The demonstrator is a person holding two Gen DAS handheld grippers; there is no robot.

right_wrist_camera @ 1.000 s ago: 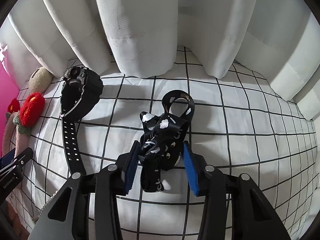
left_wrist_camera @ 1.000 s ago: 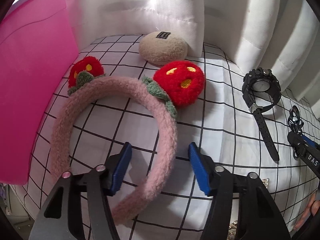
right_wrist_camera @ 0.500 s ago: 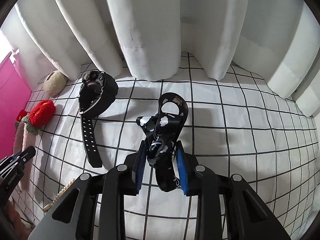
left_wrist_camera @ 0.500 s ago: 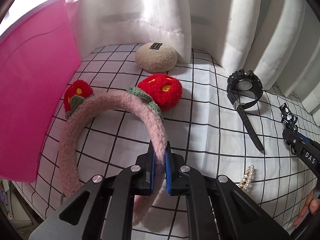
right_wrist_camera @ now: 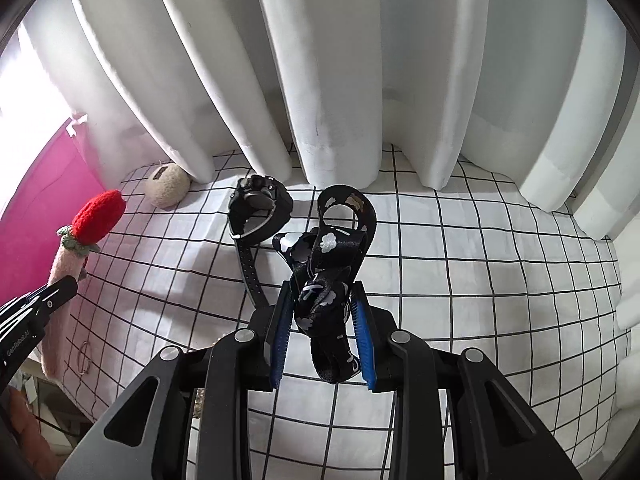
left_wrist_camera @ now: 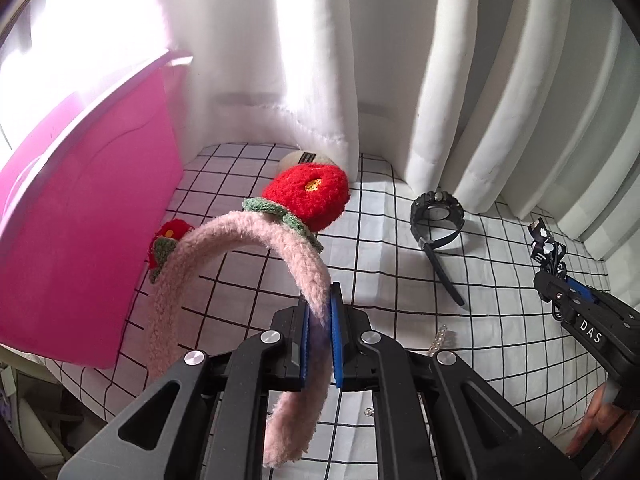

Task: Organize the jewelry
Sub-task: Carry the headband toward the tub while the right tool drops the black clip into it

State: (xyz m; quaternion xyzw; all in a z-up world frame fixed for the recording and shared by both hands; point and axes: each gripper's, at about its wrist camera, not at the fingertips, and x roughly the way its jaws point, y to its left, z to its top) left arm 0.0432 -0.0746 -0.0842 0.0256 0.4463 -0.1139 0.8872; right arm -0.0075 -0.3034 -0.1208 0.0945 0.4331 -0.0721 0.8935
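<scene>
While both grippers carry an item clear of the grid-patterned cloth (right_wrist_camera: 480,264), the step in hand reads as the lift-and-carry part of sorting: each piece is picked up and none is put away yet. The left gripper (left_wrist_camera: 320,332) has its blue fingers (left_wrist_camera: 338,344) pressed nearly together on one arm of the fuzzy pink headband (left_wrist_camera: 248,236), whose red strawberry pompoms hang forward, above the cloth. The right gripper (right_wrist_camera: 322,332) has its fingers (right_wrist_camera: 362,336) a little apart, clamped on a bunched black patterned lanyard (right_wrist_camera: 324,272) that loops out toward the far curtain. A pink bin (left_wrist_camera: 80,216) stands at the left, close to the headband, and looks like the likely destination; the next move probably calls for swinging the headband over its rim without the loose arm snagging. On the cloth lie a black watch (left_wrist_camera: 438,216), a beige plush pebble (right_wrist_camera: 166,184) by the curtain, and a small pearl piece (left_wrist_camera: 442,340)
</scene>
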